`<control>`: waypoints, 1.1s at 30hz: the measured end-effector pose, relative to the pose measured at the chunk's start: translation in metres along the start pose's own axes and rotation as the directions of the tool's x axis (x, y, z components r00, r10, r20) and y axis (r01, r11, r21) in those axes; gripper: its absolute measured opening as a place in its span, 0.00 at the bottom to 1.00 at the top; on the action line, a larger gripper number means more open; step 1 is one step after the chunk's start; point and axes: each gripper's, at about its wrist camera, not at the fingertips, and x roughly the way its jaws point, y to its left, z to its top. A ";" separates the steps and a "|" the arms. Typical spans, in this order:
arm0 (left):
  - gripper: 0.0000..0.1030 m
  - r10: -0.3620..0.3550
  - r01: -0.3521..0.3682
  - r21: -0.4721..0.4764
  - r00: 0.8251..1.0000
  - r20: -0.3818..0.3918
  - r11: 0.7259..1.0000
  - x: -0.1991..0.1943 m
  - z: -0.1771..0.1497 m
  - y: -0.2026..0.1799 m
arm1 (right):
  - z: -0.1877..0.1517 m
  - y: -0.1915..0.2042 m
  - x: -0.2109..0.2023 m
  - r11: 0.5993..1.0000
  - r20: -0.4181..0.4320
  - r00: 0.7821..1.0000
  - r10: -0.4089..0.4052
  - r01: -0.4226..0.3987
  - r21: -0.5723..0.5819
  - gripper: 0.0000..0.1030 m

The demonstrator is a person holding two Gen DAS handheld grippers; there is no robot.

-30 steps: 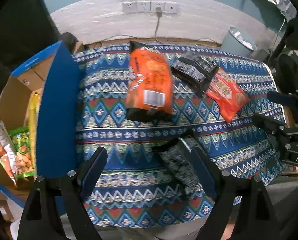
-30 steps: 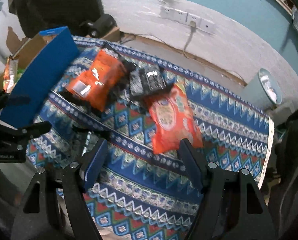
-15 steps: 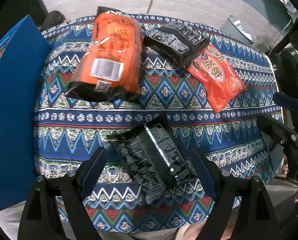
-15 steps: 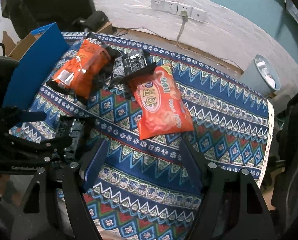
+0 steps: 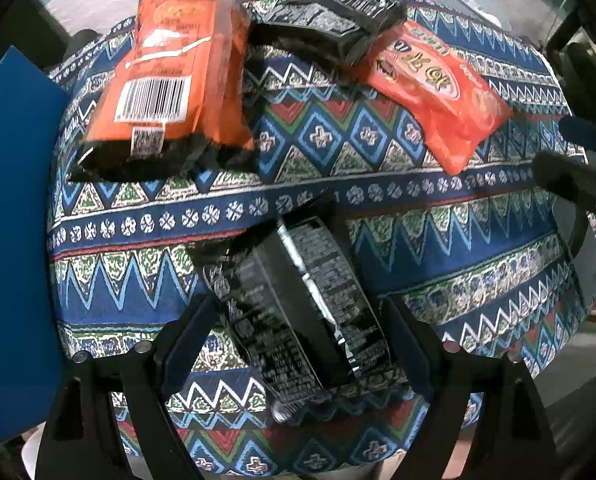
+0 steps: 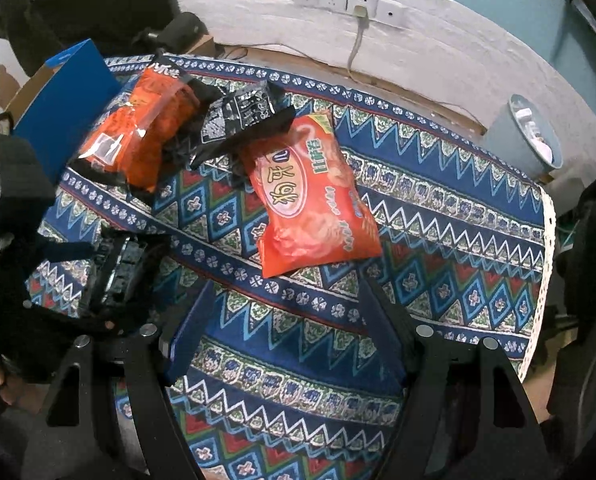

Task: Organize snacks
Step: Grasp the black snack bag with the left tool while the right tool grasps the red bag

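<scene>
Jaws of the left gripper (image 5: 294, 344) stand spread, pointing down at the desk (image 5: 438, 240) with its patterned cloth. A black packet (image 5: 298, 308) lies flat between them at the desk's near edge; neither blue pad clearly presses on it, though the left pad sits just beside its edge. Toward the far edge lies an orange bag (image 5: 170, 80), barcode up, near the desk's left side. Just right of it a second black packet (image 5: 330, 20) lies partly over the top end of a red bag (image 5: 434, 88), which slants toward the right edge. A blue box flap (image 5: 14, 220) stands along the left edge. The right gripper's tips (image 5: 574, 160) show at the right edge of this view, above the cloth.

From the right wrist, the right gripper (image 6: 286, 332) also has its jaws spread, with nothing between them but bare cloth near the desk's (image 6: 458, 240) near edge. The red bag (image 6: 314, 200) lies beyond the fingertips, around the desk's middle, apart from them. Behind it the far black packet (image 6: 242, 120) overlaps its top corner, and the orange bag (image 6: 146, 128) lies left of that, against the blue flap (image 6: 66, 108). At the left, the left gripper (image 6: 110, 276) stands over the near black packet (image 6: 122, 264), which is mostly hidden by it. A grey bin (image 6: 526, 140) stands on the floor past the far right corner.
</scene>
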 end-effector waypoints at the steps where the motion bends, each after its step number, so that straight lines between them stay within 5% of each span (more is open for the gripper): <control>1: 0.84 -0.002 0.002 -0.002 1.000 -0.005 1.000 0.001 -0.001 0.002 | 0.001 0.000 0.002 1.000 -0.005 1.000 -0.002 0.002 0.001 0.71; 10: 0.83 -0.025 0.025 0.009 1.000 -0.009 1.000 0.011 -0.010 0.027 | 0.019 -0.005 0.025 0.999 -0.027 0.999 0.039 -0.039 -0.002 0.71; 19: 0.59 -0.013 0.007 0.112 0.999 0.049 0.994 0.004 0.003 0.026 | 0.047 -0.015 0.057 0.998 -0.043 0.998 0.054 -0.055 -0.030 0.72; 33: 0.58 -0.011 -0.003 0.168 0.997 0.080 0.986 0.001 0.028 0.052 | 0.073 -0.012 0.095 0.997 -0.083 0.996 -0.009 0.002 -0.081 0.74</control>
